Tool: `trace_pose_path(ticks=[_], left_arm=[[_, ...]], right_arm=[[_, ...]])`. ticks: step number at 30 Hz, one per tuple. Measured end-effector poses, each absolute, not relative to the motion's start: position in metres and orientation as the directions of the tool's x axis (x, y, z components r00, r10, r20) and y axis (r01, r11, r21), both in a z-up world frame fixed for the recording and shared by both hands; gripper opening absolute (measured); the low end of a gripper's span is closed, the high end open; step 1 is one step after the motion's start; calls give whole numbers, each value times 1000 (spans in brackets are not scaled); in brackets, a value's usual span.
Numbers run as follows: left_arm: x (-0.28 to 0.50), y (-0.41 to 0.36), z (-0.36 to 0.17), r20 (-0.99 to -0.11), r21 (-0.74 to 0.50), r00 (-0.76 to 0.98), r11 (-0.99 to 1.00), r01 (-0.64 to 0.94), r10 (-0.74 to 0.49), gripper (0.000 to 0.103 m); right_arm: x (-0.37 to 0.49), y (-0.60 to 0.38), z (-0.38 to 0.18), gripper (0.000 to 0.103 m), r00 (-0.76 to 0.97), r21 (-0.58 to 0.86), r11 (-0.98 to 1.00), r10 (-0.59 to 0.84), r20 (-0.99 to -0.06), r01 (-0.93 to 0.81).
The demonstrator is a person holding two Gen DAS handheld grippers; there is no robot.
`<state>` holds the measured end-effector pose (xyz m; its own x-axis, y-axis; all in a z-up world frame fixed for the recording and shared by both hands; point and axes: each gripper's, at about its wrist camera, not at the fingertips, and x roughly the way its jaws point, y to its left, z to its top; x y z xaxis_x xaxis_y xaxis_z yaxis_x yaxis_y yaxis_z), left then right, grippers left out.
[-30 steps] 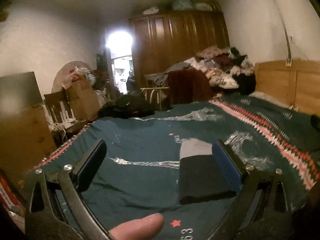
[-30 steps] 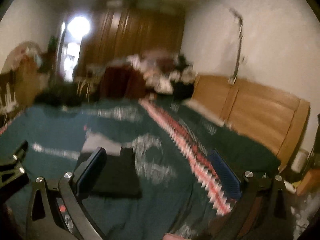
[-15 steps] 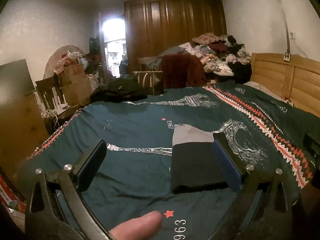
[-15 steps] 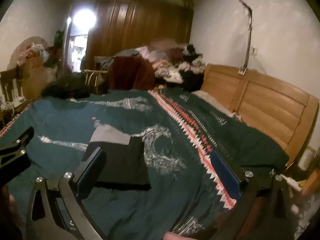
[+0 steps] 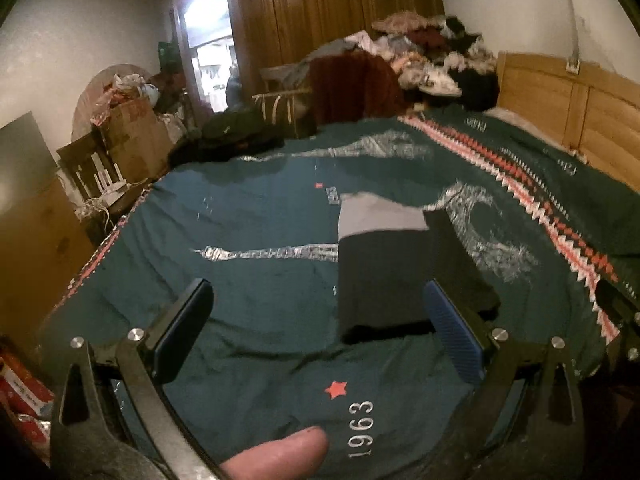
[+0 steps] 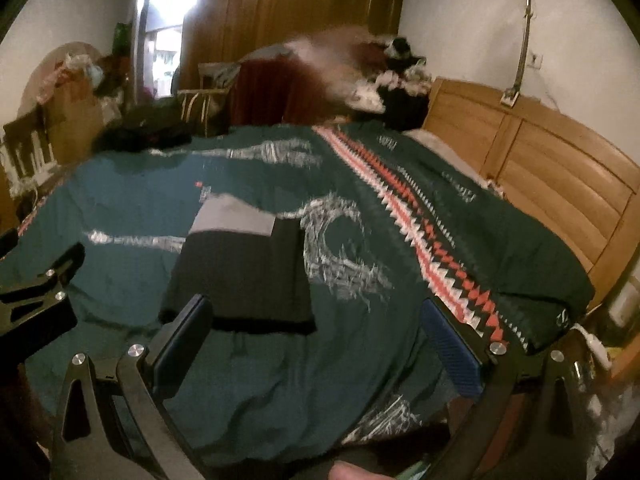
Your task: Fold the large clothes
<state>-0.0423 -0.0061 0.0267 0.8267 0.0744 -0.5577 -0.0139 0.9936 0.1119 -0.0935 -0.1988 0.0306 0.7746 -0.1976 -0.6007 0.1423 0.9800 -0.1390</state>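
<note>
A folded garment (image 5: 396, 272), black with a grey band at its far end, lies flat on the teal bedspread (image 5: 256, 240). My left gripper (image 5: 316, 328) is open above the bed, with the garment's near edge just beyond its right finger (image 5: 452, 340). In the right wrist view the same folded garment (image 6: 244, 272) lies ahead and to the left. My right gripper (image 6: 316, 336) is open and empty, its left finger (image 6: 184, 344) near the garment's near edge. The left gripper's frame (image 6: 36, 292) shows at the left edge of that view.
A wooden headboard (image 6: 552, 184) runs along the bed's right side. A heap of loose clothes (image 5: 424, 56) lies at the far end before a wooden wardrobe (image 5: 332, 12). Cardboard boxes (image 5: 128, 132) and clutter stand left of the bed. A thumb (image 5: 276, 456) shows at the bottom.
Both grippers have tilted down and moved closer over the bed, so the folded garment looks larger and nearer. The jaws stayed open and the garment has not moved.
</note>
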Motion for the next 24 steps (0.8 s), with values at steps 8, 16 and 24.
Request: trace_pose_path(ticks=[8,16,24], left_arm=[[-41,-13,32,-569,104,821,995,12,49,103],[-36,-14,31,-574,105,817,994,12,51,103],[-35,-15,29,-563,116,824,993,4,62,103]], right_arm=[[-93,-205,28,103,759,-114,983,-182,-625,143],[-93,-207,38,103,770,-126,979,-204,-605,161],[-91,-209,35,103,762,-125,978,-211,-612,169]])
